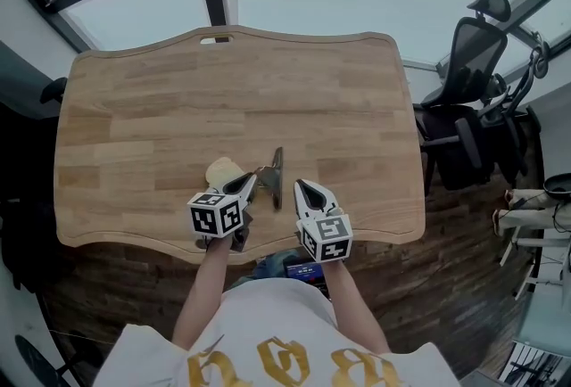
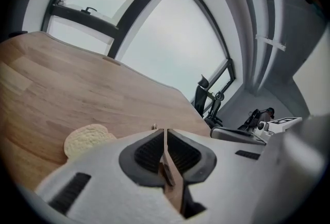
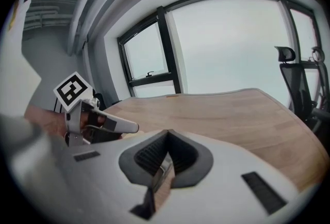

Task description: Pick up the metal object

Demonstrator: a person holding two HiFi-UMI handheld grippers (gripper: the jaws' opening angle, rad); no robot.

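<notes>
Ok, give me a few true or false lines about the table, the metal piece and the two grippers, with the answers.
1. The metal piece sits at the tip of the left gripper. True: its jaws are shut on a thin part of it.
2. The right gripper is open. False: its jaws are together with nothing between them.
3. A round beige disc lies on the table, left of the metal piece. True.
4. The chair stands at the table's left. False: it is off the right edge.
</notes>
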